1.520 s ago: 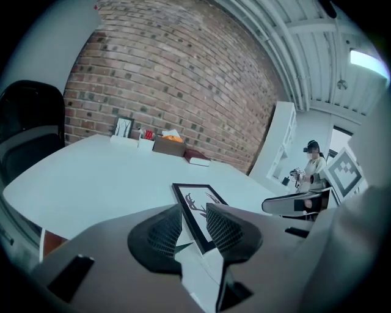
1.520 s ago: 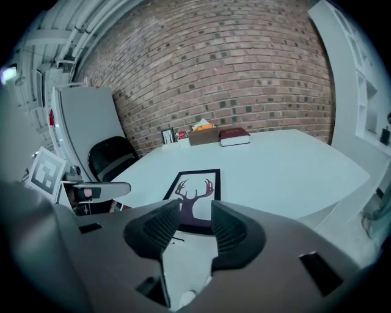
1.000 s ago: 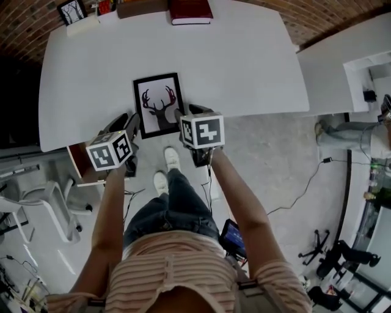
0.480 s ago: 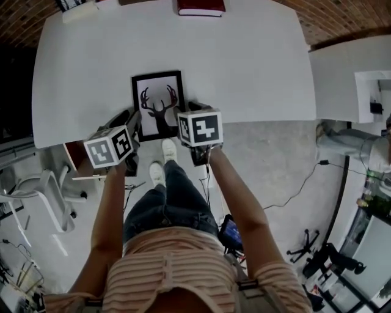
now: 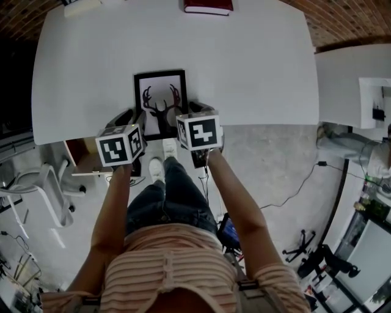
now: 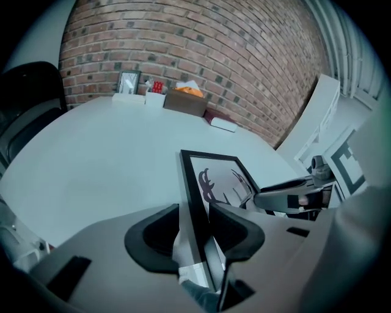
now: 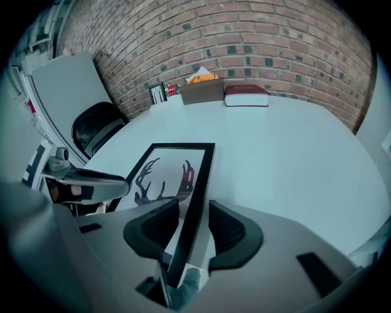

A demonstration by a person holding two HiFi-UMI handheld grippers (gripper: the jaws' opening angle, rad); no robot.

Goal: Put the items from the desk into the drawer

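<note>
Black frame point(image 5: 160, 92) (antler print), red book point(image 5: 208, 6) beyond

One desk point(image 5: 256, 67), one framed deer picture point(image 5: 160, 101), one left gripper point(image 6: 194, 226), one right gripper point(image 7: 193, 223), one red book point(image 5: 208, 7), one cardboard box point(image 7: 201, 90), one small frame point(image 6: 128, 81)

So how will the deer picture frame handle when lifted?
Probably rigid: the picture frame shows straight edges between the left gripper and right gripper. Possibly fragile if glazed, which I can't tell. Thin edges might pivot in the jaws.
</note>
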